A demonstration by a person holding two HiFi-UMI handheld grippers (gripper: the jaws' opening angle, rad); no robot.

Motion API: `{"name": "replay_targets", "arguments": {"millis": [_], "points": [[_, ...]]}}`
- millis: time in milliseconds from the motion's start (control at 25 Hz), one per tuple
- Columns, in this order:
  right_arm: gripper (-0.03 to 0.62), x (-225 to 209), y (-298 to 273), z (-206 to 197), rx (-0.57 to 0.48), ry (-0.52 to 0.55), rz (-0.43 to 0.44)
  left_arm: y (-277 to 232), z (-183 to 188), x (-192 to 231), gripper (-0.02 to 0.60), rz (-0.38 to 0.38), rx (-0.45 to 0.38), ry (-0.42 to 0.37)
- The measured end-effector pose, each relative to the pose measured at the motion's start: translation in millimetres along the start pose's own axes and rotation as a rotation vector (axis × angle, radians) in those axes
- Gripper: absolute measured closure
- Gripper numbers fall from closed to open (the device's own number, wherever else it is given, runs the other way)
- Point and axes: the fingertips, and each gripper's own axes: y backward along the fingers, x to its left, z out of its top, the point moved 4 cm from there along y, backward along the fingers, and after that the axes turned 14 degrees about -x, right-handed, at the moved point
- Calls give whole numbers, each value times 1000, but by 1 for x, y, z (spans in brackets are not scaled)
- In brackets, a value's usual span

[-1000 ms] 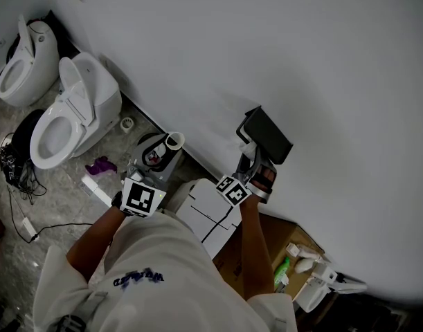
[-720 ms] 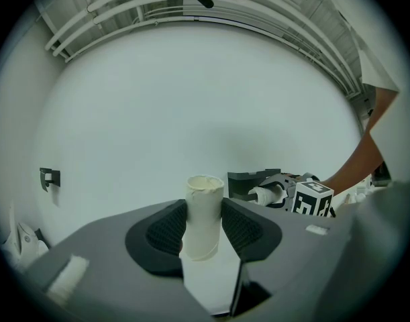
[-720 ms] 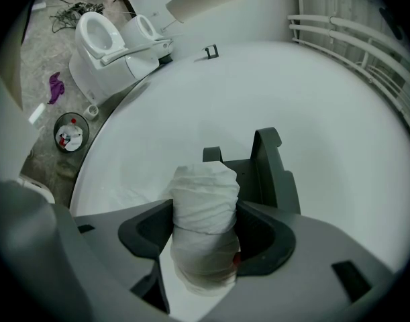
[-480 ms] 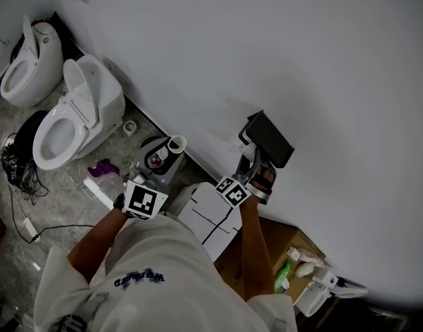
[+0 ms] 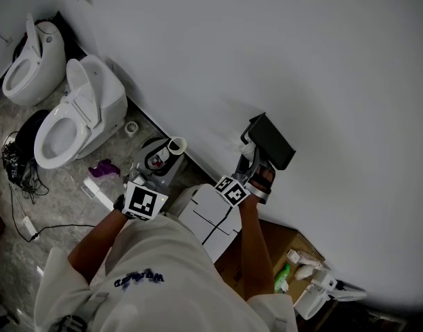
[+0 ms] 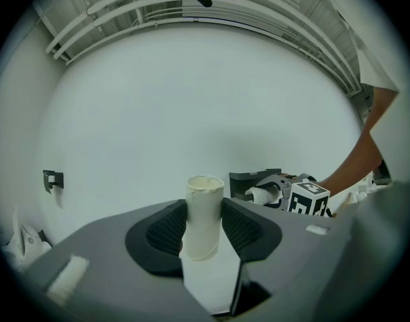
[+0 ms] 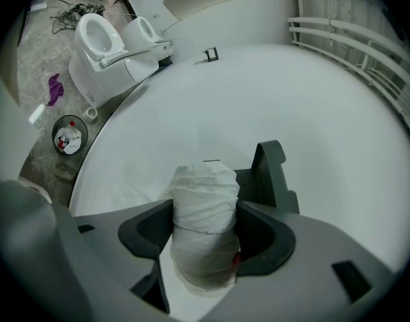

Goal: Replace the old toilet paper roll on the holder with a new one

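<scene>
Still clamping the old core [image 6: 205, 213] in the left jaws and the new roll [image 7: 203, 227] in the right jaws by the holder [image 7: 275, 173], ready for loading.

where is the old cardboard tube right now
The cardboard tube stands upright, clamped between the jaws of the left gripper; in the head view it sits left of the black wall holder.
</scene>
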Motion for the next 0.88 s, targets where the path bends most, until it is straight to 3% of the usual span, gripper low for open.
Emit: {"name": "replay_targets", "arguments": {"millis": [880], "points": [[312, -3, -3, 31, -2, 58, -11, 12, 0, 4, 411, -6, 15, 4]]}}
